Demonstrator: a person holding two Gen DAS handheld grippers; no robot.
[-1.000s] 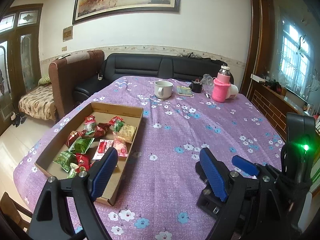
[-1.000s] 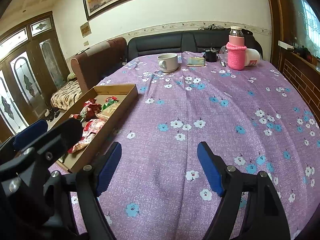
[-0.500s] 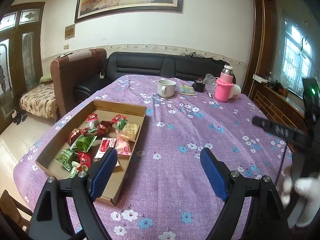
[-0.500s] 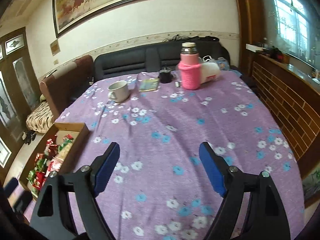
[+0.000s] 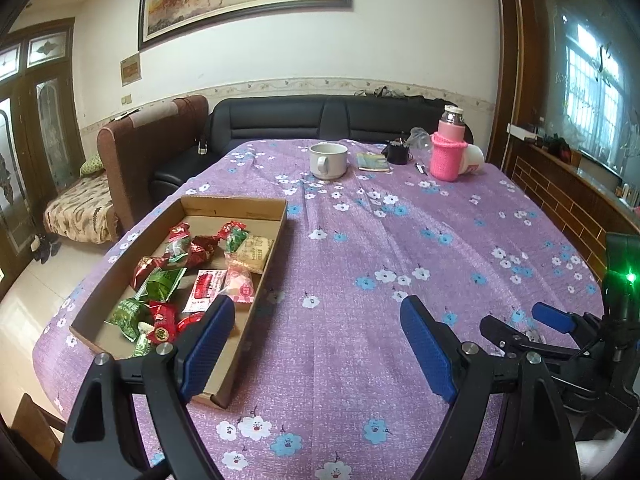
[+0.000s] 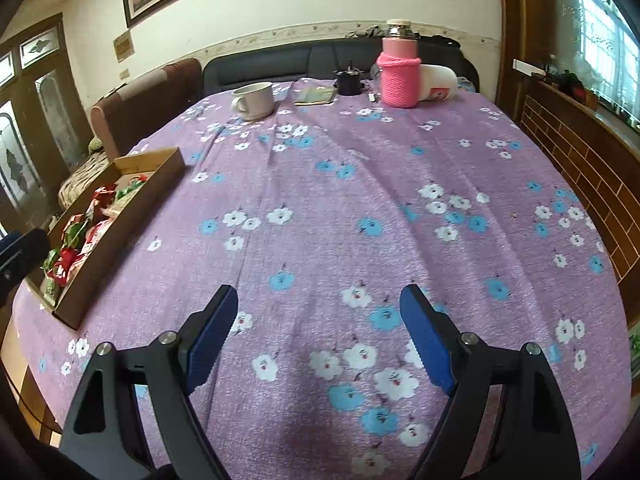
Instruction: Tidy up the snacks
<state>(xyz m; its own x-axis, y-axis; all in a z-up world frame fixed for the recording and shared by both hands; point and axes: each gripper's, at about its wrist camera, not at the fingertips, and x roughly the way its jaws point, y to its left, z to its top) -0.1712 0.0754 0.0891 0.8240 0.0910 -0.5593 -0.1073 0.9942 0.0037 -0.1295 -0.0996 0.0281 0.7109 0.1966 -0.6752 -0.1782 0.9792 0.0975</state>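
Two grippers, both spread and empty: left gripper (image 5: 316,344) with the snack box (image 5: 256,304) beside its left finger; right gripper (image 6: 318,334) over bare tablecloth (image 6: 360,200).

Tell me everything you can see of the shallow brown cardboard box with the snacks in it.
The shallow brown cardboard box is an open, lidless tray of plain corrugated card with low walls. It lies flat on the purple flowered tablecloth, near the table's left edge. Wrapped snacks in red, green, pink and beige fill its near half; the far end is bare. No gripper touches it; the left gripper's finger overlaps its near corner in the left wrist view.
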